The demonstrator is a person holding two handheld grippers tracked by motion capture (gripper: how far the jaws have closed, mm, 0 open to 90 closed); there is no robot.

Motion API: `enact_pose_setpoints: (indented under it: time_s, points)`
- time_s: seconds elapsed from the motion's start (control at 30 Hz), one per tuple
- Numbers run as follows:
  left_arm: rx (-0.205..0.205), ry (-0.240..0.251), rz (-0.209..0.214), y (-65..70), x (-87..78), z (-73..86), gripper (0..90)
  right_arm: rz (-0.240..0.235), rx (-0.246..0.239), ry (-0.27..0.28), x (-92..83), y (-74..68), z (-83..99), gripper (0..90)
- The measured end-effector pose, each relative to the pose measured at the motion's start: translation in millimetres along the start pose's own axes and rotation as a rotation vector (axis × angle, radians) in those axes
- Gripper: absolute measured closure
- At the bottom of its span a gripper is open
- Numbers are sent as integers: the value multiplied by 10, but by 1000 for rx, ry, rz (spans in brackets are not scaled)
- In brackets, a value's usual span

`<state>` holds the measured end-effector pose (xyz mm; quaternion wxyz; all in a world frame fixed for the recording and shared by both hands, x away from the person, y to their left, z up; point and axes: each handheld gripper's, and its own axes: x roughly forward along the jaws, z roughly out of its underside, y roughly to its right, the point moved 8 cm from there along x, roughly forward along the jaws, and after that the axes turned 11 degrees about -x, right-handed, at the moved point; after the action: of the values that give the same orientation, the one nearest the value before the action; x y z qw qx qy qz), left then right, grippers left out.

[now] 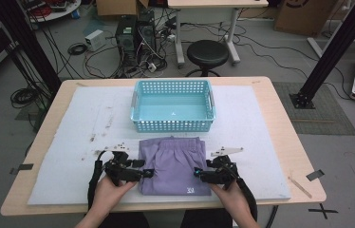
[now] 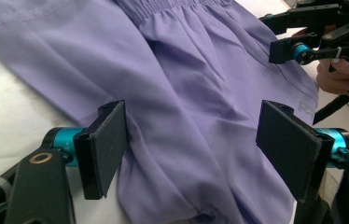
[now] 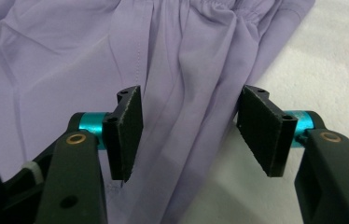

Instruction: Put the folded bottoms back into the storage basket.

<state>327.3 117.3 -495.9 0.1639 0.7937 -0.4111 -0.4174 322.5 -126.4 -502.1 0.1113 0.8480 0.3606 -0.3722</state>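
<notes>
1. Black pads of my left gripper (image 2: 191,149) stand spread over the purple shorts (image 2: 186,93), pinching nothing.
2. My right gripper (image 3: 189,130) is also spread at the cloth's other edge; nothing is pressed.
3. Shorts lie folded on the white mat (image 1: 71,142), just before the blue basket (image 1: 173,126).
</notes>
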Motion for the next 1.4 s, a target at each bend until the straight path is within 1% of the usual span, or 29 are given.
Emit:
enact_pose_setpoints:
  time_s: [0.1,0.17,0.23,0.3,0.37,0.43,0.53,0.6,0.67,0.7,0.73,0.8,0.83,0.87,0.9,0.93,0.97,1.03,1.1,1.13,1.2,1.23,1.27,1.3,1.33,1.4]
  points:
    - [8,5,-19,-23,-19,0,295,2,-1,-1,-5,1,-12,461]
    - [8,17,-44,-38,-38,0,296,30,9,5,-25,47,-17,456]
    - [16,24,-65,-42,-45,5,296,27,19,-4,-5,61,-1,459]
    - [30,27,-88,-36,-42,10,296,37,9,-6,-4,47,-7,454]
    - [55,27,-108,-26,-33,19,296,36,13,-4,-5,41,-19,455]
    - [52,26,-115,-26,-35,17,296,42,12,-8,10,36,-13,456]
    - [63,40,-162,-47,-60,8,292,45,3,-11,12,26,-14,465]
    - [65,51,-173,-51,-100,11,290,33,6,-7,0,40,-10,494]
    - [60,49,-184,-72,-110,20,287,29,14,-5,-5,61,-5,494]
    - [56,42,-186,-87,-104,29,266,32,12,-5,-2,61,-4,492]
    - [57,52,-188,-86,-93,29,254,34,8,-6,1,58,-7,484]
    - [54,42,-203,-73,-89,17,248,36,0,-8,11,38,-15,472]
    - [68,38,-223,-67,-95,8,248,39,0,-9,10,37,-16,471]
    - [87,46,-242,-61,-107,-1,248,36,1,-7,10,37,-15,472]
    - [92,47,-249,-69,-114,4,248,34,4,-6,8,41,-13,473]
    - [76,36,-244,-85,-107,20,248,31,2,-5,7,45,-10,473]
    - [70,40,-237,-94,-97,29,248,30,4,-5,6,44,-11,472]
    - [67,56,-240,-82,-87,38,236,34,6,-6,11,37,-13,463]
    - [60,56,-244,-65,-63,37,206,42,0,-5,17,29,-14,461]
    - [55,60,-241,-56,-49,32,205,42,4,-3,19,25,-15,463]
    - [48,63,-235,-48,-34,24,207,39,8,2,19,26,-17,496]
    - [39,66,-228,-40,-32,19,223,35,6,5,22,27,-17,518]
    - [35,67,-212,-22,-21,20,272,25,5,15,29,25,-21,545]
    - [49,56,-198,10,10,34,329,22,7,15,30,20,-20,555]
    - [57,58,-209,27,33,33,344,19,7,19,39,12,-26,568]
    - [55,55,-212,38,58,23,347,25,-6,16,48,7,-33,580]
